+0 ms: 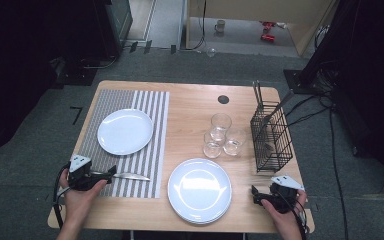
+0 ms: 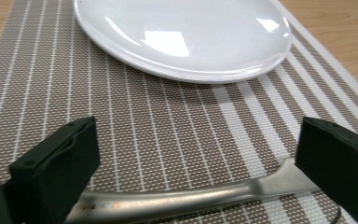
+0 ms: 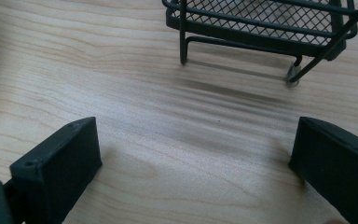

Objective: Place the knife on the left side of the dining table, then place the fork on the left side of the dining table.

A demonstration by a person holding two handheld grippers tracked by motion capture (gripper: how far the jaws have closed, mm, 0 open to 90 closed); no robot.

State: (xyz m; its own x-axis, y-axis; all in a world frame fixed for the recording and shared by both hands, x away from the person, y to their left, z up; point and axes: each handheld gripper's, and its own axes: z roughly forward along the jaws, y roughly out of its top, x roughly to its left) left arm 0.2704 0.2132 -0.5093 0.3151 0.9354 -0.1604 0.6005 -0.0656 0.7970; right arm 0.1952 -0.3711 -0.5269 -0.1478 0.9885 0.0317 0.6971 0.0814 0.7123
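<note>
The knife (image 2: 186,198) lies on the striped placemat (image 2: 135,126), just below the white plate (image 2: 182,37). The left gripper (image 2: 191,158) stands wide open, gripping nothing. Lift it straight up so the knife isn't nudged. The right gripper (image 3: 191,158) is open and empty beside the wire rack (image 3: 261,23).

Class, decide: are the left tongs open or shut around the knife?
Open: the left tongs stand wide apart, the knife lying on the placemat.
</note>
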